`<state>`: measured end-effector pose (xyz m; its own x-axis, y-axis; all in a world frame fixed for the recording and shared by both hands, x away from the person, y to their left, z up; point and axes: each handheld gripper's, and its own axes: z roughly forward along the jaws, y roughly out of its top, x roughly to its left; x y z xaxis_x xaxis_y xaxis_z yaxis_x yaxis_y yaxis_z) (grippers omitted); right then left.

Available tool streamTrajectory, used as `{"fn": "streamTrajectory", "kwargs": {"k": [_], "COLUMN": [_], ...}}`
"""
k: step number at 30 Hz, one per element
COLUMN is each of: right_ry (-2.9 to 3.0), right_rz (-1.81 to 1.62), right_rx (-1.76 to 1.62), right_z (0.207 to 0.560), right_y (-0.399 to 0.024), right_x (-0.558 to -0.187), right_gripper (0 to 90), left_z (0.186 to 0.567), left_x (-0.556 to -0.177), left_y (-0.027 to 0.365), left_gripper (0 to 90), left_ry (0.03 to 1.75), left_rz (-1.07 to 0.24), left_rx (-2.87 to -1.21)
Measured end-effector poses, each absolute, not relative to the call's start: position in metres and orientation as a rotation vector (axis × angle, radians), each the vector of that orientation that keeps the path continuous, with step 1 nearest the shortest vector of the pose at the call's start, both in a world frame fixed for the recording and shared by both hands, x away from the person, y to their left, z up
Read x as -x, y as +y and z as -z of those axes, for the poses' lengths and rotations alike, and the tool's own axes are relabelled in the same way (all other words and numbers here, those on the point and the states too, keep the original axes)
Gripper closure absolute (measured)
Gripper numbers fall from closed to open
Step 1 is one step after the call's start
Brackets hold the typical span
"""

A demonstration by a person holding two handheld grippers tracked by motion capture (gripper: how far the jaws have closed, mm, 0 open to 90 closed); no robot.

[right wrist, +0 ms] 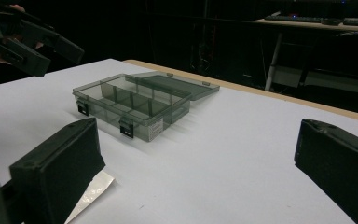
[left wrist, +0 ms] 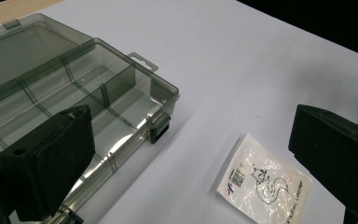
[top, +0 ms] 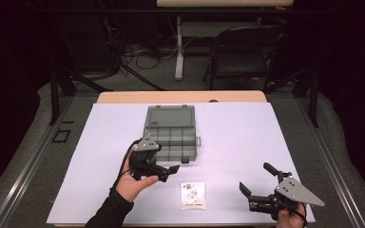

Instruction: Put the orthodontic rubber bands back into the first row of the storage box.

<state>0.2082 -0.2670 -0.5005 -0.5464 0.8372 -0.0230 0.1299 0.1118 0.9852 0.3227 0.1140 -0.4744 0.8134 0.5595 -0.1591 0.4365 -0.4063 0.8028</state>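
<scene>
A smoky clear compartment box [top: 171,135] lies open mid-table, its lid [top: 169,116] flat behind it and its compartments bare. A small white packet [top: 193,195] with a printed drawing lies in front of it. My left gripper [top: 165,160] hovers open at the box's front left corner, held in a hand. In the left gripper view the box [left wrist: 98,93] is at the left jaw and the packet [left wrist: 263,184] near the right jaw. My right gripper [top: 256,178] stands open at the front right, with nothing between its jaws. Its own view shows the box [right wrist: 135,100] ahead and the packet [right wrist: 91,186].
A white sheet [top: 233,142] covers the wooden table [top: 180,97]. A folding chair [top: 247,52] and another table's leg [top: 178,47] stand beyond the far edge, with cables on the floor. The left gripper [right wrist: 32,46] appears at the top left of the right gripper view.
</scene>
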Motion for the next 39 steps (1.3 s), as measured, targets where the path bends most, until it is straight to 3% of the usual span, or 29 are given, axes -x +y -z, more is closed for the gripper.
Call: {"fn": "streamTrajectory", "kwargs": {"k": [11, 15, 18, 29, 30, 36, 38, 39], "right_ry": [1.793, 1.795, 1.791, 1.807, 1.811, 1.812, 1.821, 1.821], "right_rz": [-1.477, -1.479, -1.483, -1.48, -1.482, -1.483, -1.482, -1.482], "right_rx": [-0.946, -0.949, -0.946, -0.94, -0.941, -0.942, -0.943, -0.943], "right_z": [0.501, 0.501, 0.502, 0.502, 0.502, 0.502, 0.503, 0.503], "right_y": [-0.266, -0.267, -0.266, -0.266, -0.266, -0.265, -0.265, -0.265], "right_x": [-0.208, -0.208, -0.209, -0.209, -0.209, -0.209, -0.209, -0.209], "right_gripper": [0.0, 0.0, 0.0, 0.0, 0.0, 0.1, 0.1, 0.1], "left_z": [0.482, 0.488, 0.492, 0.505, 0.506, 0.514, 0.517, 0.519], "left_x": [-0.33, -0.325, -0.322, -0.316, -0.316, -0.312, -0.311, -0.311], "left_y": [0.096, 0.088, 0.083, 0.078, 0.078, 0.073, 0.071, 0.07], "left_gripper": [2.8, 18.0, 24.3, 37.5, 42.0, 42.8, 52.6, 52.6], "left_ry": [0.697, 0.639, 0.606, 0.617, 0.612, 0.608, 0.594, 0.596], "left_rz": [-0.124, -0.127, -0.128, -0.109, -0.093, -0.104, -0.082, -0.073], "left_rx": [-2.135, -2.194, -2.232, -2.206, -2.201, -2.234, -2.231, -2.229]}}
